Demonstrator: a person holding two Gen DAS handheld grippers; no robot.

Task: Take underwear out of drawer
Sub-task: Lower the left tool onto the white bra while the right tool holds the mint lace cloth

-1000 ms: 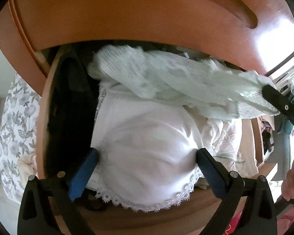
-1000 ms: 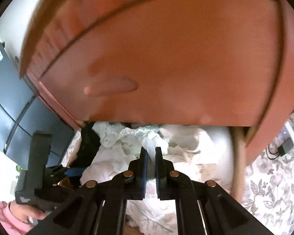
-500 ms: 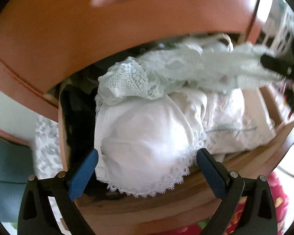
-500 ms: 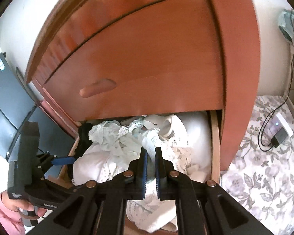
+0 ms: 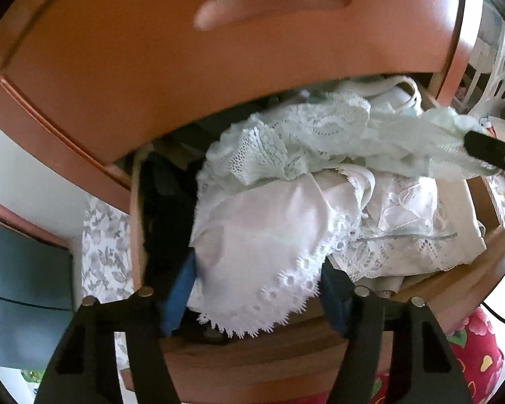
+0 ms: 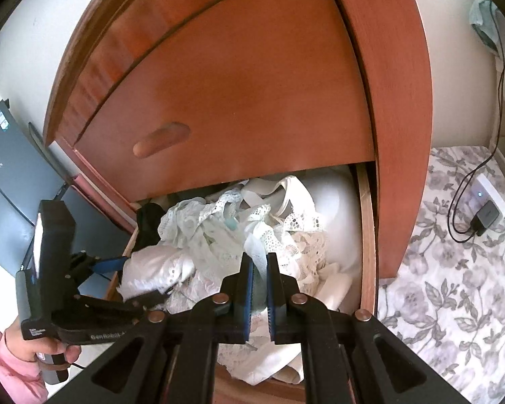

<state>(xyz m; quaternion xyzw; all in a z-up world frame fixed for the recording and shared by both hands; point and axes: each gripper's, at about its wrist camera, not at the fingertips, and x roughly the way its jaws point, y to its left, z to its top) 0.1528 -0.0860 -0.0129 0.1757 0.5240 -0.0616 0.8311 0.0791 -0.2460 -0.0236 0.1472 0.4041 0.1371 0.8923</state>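
The lower drawer (image 5: 252, 353) of a reddish wooden chest stands open, full of pale underwear. My left gripper (image 5: 256, 262) points down into its front. Its jaws are closing, and the blue pads (image 5: 181, 282) press both sides of white underwear with a scalloped lace edge (image 5: 269, 242). In the right wrist view the left gripper (image 6: 141, 279) is at the drawer's left front corner. My right gripper (image 6: 259, 259) is shut on a strip of pale green lace underwear (image 6: 219, 235). In the left wrist view that green lace piece (image 5: 320, 134) stretches rightwards to the right gripper (image 5: 488, 155).
A black garment (image 5: 165, 208) fills the drawer's left side. The shut drawer above (image 6: 252, 84) overhangs the open one. A dark blue panel (image 6: 3, 168) stands left of the chest. On the flowered floor covering (image 6: 454, 303) lies a charger with its cable (image 6: 484, 215). A hand in a pink sleeve (image 6: 27, 346) holds the left gripper.
The left jaws have come in from wide apart onto the white underwear and bunched it. The right gripper has drawn back from the chest, pulling the green lace out with it.
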